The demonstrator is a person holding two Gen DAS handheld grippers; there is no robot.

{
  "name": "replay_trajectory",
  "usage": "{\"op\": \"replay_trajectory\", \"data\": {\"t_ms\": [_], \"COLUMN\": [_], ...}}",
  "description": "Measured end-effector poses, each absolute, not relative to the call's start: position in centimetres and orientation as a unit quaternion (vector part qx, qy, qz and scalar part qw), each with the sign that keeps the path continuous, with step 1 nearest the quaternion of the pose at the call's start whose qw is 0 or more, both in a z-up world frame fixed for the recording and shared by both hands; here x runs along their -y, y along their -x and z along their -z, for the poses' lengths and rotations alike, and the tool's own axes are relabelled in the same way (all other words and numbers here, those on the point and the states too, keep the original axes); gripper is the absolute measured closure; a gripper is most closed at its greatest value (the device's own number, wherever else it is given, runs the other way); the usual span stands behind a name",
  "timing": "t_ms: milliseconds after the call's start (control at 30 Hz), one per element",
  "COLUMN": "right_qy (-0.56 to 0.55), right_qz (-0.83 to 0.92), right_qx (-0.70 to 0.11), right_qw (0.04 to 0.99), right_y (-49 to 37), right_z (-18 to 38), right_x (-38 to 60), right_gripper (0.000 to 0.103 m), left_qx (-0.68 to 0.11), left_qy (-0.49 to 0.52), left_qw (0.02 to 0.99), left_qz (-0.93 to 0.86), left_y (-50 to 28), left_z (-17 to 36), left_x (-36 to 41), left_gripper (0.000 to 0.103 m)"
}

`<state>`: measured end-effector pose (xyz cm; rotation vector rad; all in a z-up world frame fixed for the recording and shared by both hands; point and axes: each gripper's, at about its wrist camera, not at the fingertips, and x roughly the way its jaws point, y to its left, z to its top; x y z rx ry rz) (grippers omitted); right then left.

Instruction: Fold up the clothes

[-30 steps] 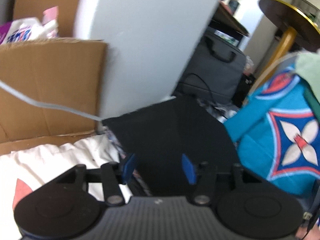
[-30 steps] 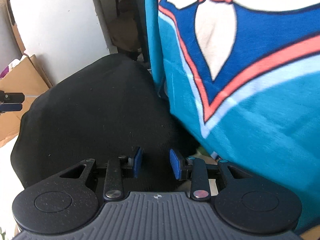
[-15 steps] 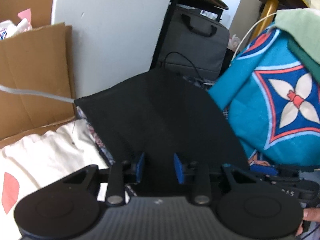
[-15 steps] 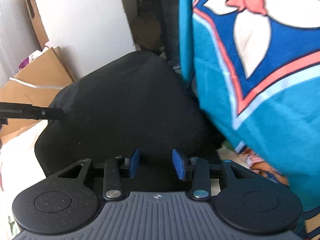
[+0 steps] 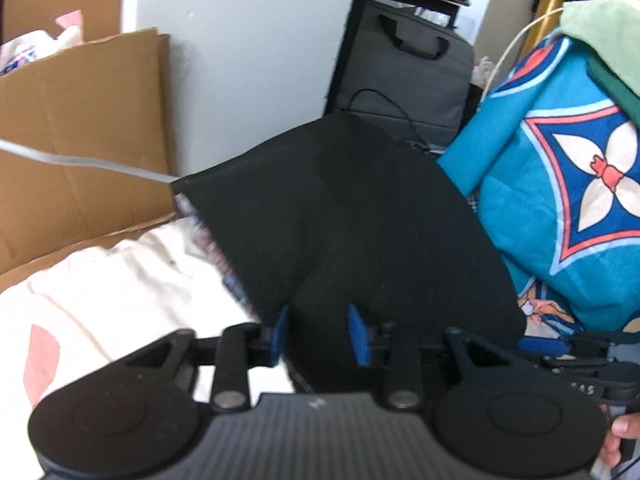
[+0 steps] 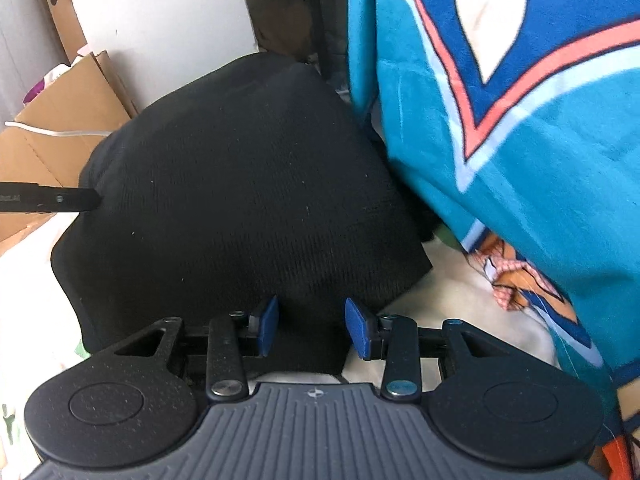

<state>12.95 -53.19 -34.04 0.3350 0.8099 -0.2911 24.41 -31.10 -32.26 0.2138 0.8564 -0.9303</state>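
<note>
left gripper (image 5: 318,334) parted, over black garment (image 5: 340,216) near edge | right gripper (image 6: 311,326) parted, same edge | teal blanket (image 6: 520,120) alongside

Left gripper (image 5: 319,335) low and pointing forward, blue pads (image 5: 278,335) parted with a gap between. Right gripper (image 6: 311,327) the same, pads (image 6: 358,332) apart. Fingertips of a hand (image 5: 618,438) just visible at the lower right edge in the left wrist view.
</note>
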Motion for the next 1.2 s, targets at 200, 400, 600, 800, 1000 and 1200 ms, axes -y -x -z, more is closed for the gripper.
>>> {"op": "replay_trajectory", "data": {"t_ms": [200, 400, 600, 800, 1000, 1200], "right_qy": [-0.167, -0.154, -0.160, -0.173, -0.188, -0.207], "right_qz": [0.122, 0.098, 0.095, 0.104, 0.117, 0.127], "right_qx": [-0.396, -0.406, -0.434, -0.459, -0.480, -0.489], "right_qw": [0.895, 0.895, 0.881, 0.865, 0.849, 0.837], "right_y": [-12.6, -13.7, -15.1, -14.9, -14.3, -13.3], "right_z": [32.0, 29.5, 27.6, 25.7, 23.5, 20.5], "right_x": [52.6, 51.6, 51.2, 51.3, 51.6, 51.9], "right_gripper": [0.028, 0.006, 0.001, 0.000, 0.000, 0.000], "left_qx": [-0.431, -0.436, -0.463, -0.488, -0.503, -0.528], "left_qy": [-0.082, -0.092, -0.130, -0.111, -0.110, -0.111], "left_qw": [0.799, 0.798, 0.784, 0.785, 0.786, 0.780], "left_qz": [0.411, 0.406, 0.391, 0.365, 0.343, 0.318], "left_y": [-24.0, -23.5, -23.6, -23.7, -23.3, -23.2], "left_z": [30.5, 28.0, 26.8, 25.0, 22.6, 19.2], "left_x": [29.5, 29.0, 29.1, 28.0, 27.0, 25.2], "left_gripper": [0.033, 0.002, 0.001, 0.001, 0.001, 0.001]}}
